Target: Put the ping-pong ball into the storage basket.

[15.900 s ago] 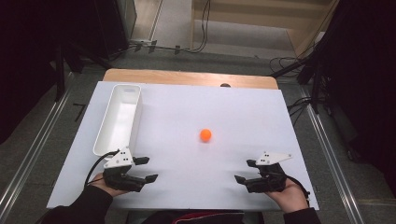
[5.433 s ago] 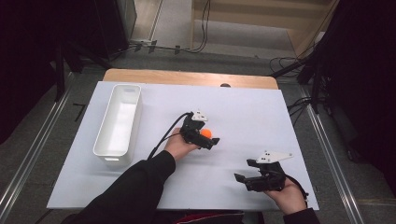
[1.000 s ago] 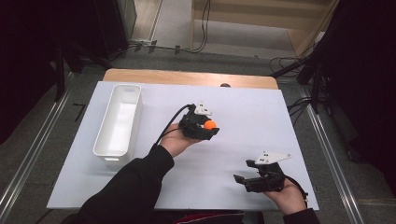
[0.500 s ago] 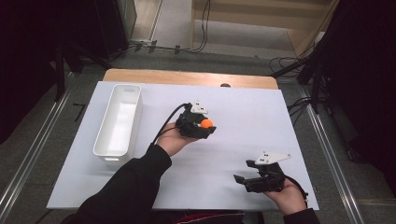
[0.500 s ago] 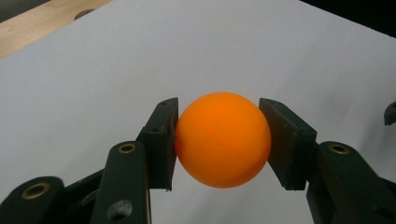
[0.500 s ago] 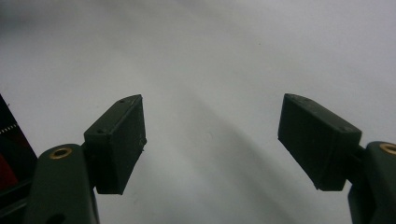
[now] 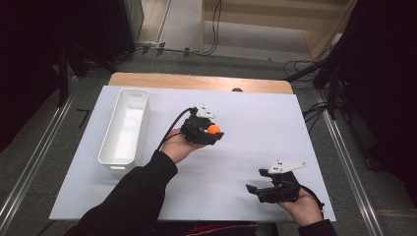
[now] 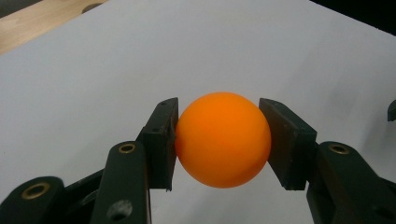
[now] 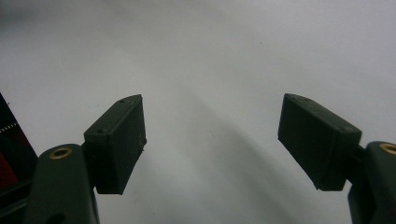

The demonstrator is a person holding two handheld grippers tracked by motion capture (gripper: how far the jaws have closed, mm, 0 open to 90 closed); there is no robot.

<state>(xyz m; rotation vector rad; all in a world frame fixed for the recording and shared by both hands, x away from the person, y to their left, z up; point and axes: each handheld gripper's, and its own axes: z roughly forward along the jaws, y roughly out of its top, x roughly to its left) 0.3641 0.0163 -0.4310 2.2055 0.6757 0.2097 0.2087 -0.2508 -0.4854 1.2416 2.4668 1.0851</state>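
An orange ball is clamped between the two black pads of my left gripper, which is shut on it and held above the middle of the white table. A hand holds that gripper from below, its cable trailing back to the left. My right gripper rests near the table's front right edge, jaws wide apart with nothing between them.
A long white tray lies on the left part of the table, nothing visible inside it. A wooden strip borders the far edge. Cables run over the floor beyond, and metal rails flank the table.
The left gripper with the ball has drifted slightly to the left over the last second. The right gripper has stayed where it was.
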